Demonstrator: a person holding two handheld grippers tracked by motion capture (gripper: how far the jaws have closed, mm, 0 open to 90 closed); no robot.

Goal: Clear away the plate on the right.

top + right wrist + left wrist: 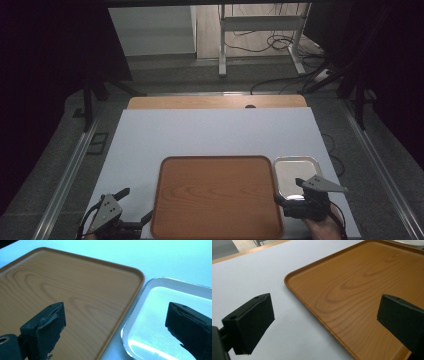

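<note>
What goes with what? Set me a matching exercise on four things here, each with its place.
1. wooden tray
2. metal tray
3. left gripper
4. right gripper

a. over the small shiny tray's near end
b. middle of the white table, near edge
c. right of the brown tray
d. near left corner, jaws apart

Pairs: 1-b, 2-c, 3-d, 4-a

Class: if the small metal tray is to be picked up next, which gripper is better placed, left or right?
Probably right: the right gripper hovers open at the metal tray; the left gripper lies beyond the wooden tray.
</note>
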